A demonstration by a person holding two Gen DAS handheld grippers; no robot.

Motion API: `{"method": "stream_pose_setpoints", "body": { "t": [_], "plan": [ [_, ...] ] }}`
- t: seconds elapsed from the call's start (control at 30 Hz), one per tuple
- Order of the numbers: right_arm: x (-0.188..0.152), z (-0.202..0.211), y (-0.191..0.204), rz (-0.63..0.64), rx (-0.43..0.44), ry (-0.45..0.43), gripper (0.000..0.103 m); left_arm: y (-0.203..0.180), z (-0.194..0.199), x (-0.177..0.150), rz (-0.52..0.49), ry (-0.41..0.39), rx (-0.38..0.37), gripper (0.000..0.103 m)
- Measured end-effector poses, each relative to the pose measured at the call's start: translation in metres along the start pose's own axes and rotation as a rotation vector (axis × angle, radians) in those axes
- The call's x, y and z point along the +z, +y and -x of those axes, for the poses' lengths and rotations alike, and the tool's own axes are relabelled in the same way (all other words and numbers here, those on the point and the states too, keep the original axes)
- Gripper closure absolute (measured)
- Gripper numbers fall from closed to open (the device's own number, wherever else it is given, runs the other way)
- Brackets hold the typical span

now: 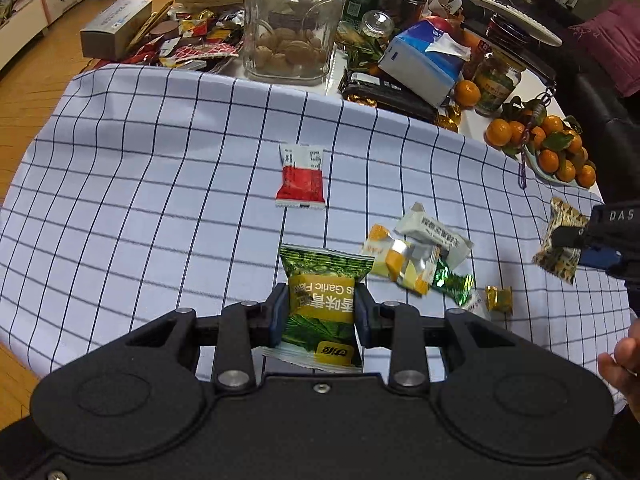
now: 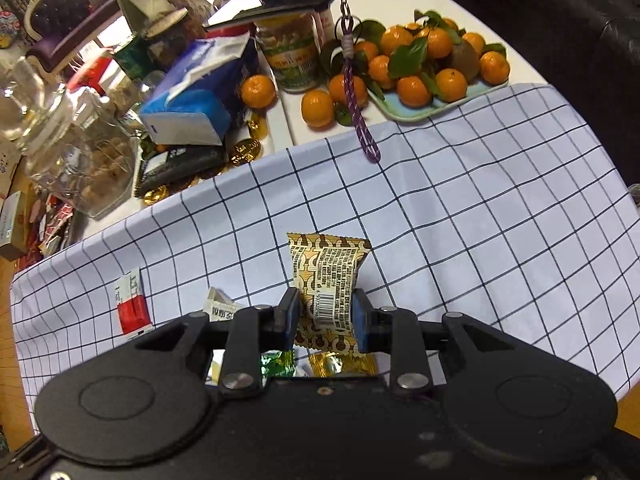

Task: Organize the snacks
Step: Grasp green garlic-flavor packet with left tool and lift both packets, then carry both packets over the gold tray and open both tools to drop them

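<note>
Your left tool point(image 1: 320, 312) is clamped on the green garlic-flavour packet point(image 1: 322, 304), held clear above the checked cloth point(image 1: 160, 184) on the bench. Your right tool point(image 2: 326, 316) is clamped on the gold patterned packet point(image 2: 326, 280), also off the cloth. This looks like the carry step, with both picks made. Next you need a drop spot for each; no sorting bin shows. Loose snacks point(image 1: 420, 256) lie near right, and a red-and-white sachet point(image 1: 301, 178) farther off.
</note>
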State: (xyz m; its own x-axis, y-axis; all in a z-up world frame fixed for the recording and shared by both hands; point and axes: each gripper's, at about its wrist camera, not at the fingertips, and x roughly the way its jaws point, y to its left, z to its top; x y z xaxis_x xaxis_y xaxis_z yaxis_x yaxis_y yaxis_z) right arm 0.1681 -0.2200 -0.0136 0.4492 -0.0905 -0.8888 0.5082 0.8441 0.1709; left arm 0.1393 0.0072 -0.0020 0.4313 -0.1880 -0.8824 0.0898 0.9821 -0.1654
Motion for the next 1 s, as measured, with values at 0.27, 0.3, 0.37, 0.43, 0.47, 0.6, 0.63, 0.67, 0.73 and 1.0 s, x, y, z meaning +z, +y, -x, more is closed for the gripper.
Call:
{"method": "stream_pose_setpoints", "body": {
  "t": [0.27, 0.3, 0.37, 0.43, 0.47, 0.6, 0.63, 0.67, 0.73, 1.0],
  "plan": [
    [-0.066, 0.050, -0.005, 0.086, 0.024, -0.132, 0.074, 0.010, 0.022, -0.063, 0.009, 0.003, -0.005, 0.061],
    [-0.077, 0.055, -0.007, 0.087, 0.037, -0.131, 0.074, 0.011, 0.024, -0.070, 0.010, 0.004, -0.010, 0.061],
    [-0.096, 0.065, -0.011, 0.094, 0.053, -0.135, 0.074, 0.012, 0.029, -0.083, 0.009, 0.006, -0.022, 0.061],
    [-0.115, 0.074, -0.014, 0.104, 0.065, -0.150, 0.074, 0.012, 0.034, -0.094, 0.007, 0.002, -0.029, 0.061],
    [-0.123, 0.078, -0.015, 0.104, 0.072, -0.156, 0.074, 0.011, 0.037, -0.101, 0.000, -0.002, -0.033, 0.061],
    [-0.155, 0.091, -0.027, 0.079, 0.108, -0.141, 0.074, 0.005, 0.048, -0.122, -0.039, -0.028, -0.036, 0.061],
    [-0.160, 0.091, -0.031, 0.063, 0.112, -0.127, 0.074, 0.002, 0.050, -0.126, -0.050, -0.031, -0.037, 0.061],
    [-0.165, 0.092, -0.035, 0.047, 0.117, -0.115, 0.074, 0.000, 0.051, -0.131, -0.061, -0.032, -0.038, 0.061],
    [-0.177, 0.092, -0.044, 0.007, 0.123, -0.079, 0.074, -0.006, 0.052, -0.138, -0.082, -0.030, -0.041, 0.061],
    [-0.212, 0.092, -0.069, -0.071, 0.127, -0.020, 0.074, -0.034, 0.053, -0.161, -0.192, -0.021, -0.024, 0.061]
  ]
}}
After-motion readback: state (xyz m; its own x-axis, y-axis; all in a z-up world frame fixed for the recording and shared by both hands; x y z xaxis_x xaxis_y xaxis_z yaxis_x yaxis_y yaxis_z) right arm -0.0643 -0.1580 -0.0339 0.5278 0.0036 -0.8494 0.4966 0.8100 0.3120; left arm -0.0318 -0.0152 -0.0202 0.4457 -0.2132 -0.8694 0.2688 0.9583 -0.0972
